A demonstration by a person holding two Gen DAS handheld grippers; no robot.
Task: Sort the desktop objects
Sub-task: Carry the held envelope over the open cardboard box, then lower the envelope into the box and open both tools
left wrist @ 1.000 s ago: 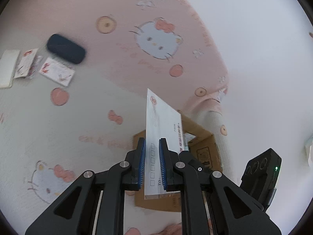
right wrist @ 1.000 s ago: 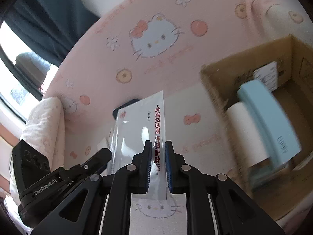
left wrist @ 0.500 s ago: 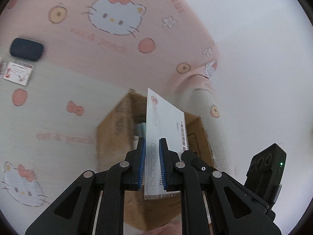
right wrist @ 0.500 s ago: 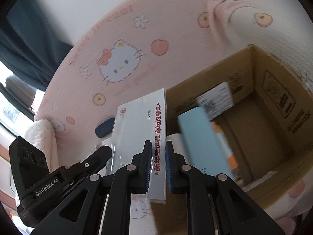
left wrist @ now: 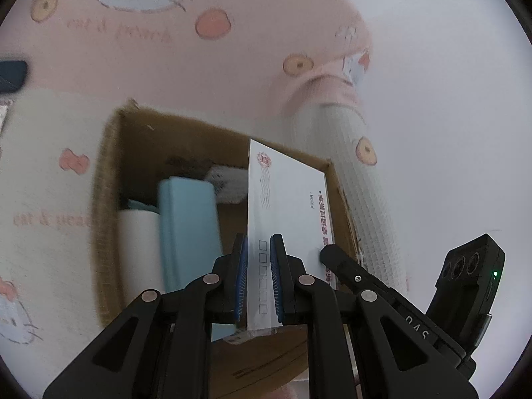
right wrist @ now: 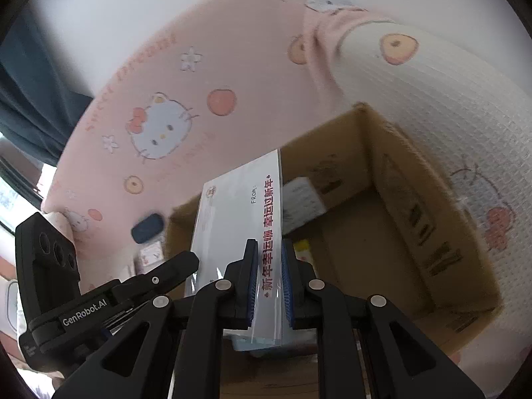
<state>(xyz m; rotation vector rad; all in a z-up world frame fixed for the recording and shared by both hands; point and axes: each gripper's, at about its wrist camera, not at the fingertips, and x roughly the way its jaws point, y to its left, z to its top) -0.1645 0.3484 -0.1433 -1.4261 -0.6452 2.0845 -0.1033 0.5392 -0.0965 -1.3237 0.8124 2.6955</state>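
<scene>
- The left gripper [left wrist: 258,276], black with blue ribbed pads, is clamped on the lower edge of a white paper envelope in a clear plastic sleeve [left wrist: 282,206]; the pads press both faces where a row of small printed squares runs.
- The right gripper [right wrist: 268,286] pinches the same white envelope [right wrist: 239,219] along its red-lettered strip, fingers closed onto it (each gripper also appears at the edge of the other's view, side by side).
- The envelope stands on edge, held above the open brown cardboard box [left wrist: 106,199], with a red round stamp mark at its upper corner and the word FROM near the red strip.
- Inside the box, along its left wall, lie a long pale blue rectangular case [left wrist: 188,232] and, touching it, a white roll [left wrist: 138,249]; a white printed label [right wrist: 302,199] lies toward the far wall.
- The right half of the box floor [right wrist: 359,242] shows bare cardboard.
- The box sits on a pink and white quilted cartoon-cat blanket [right wrist: 159,99], close to its folded corner.
- Beyond the box's far left corner, on the blanket, lie a dark navy oval case [right wrist: 147,227] and, just beside it, a small white printed card [right wrist: 150,254].
- A dark curtain [right wrist: 30,99] hangs at the left edge.
</scene>
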